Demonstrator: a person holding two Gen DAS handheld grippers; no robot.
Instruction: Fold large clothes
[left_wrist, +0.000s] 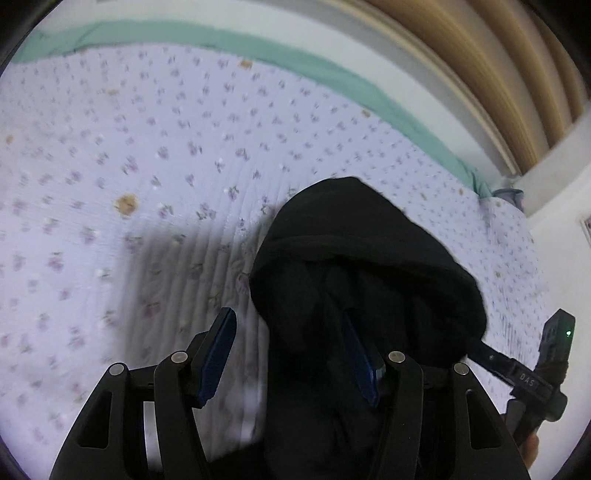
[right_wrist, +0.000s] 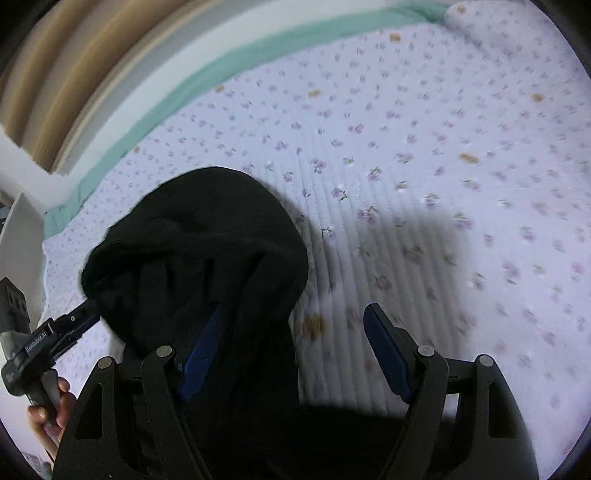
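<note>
A bundled black garment (left_wrist: 362, 251) hangs over the floral quilt (left_wrist: 147, 147) between both grippers. My left gripper (left_wrist: 288, 317) stands open. Its left pad (left_wrist: 218, 354) is bare, with quilt showing beside it, and the cloth drapes over its right pad (left_wrist: 360, 358). The right gripper's body (left_wrist: 524, 380) pokes into the bundle from the right. In the right wrist view the same garment (right_wrist: 192, 229) drapes over the left pad (right_wrist: 201, 362) of my right gripper (right_wrist: 295, 312). Its right pad (right_wrist: 388, 354) is bare, so the jaws are open. The left gripper's body (right_wrist: 55, 332) enters the bundle from the left, its tips hidden.
A bed with a lilac flowered quilt (right_wrist: 443, 147) fills both views. A green sheet edge (left_wrist: 295, 62) runs along its far side, with tan curtains (left_wrist: 498, 74) behind. A white wall corner (left_wrist: 554, 206) stands by the bed's end. A hand (right_wrist: 48, 410) grips the left tool's handle.
</note>
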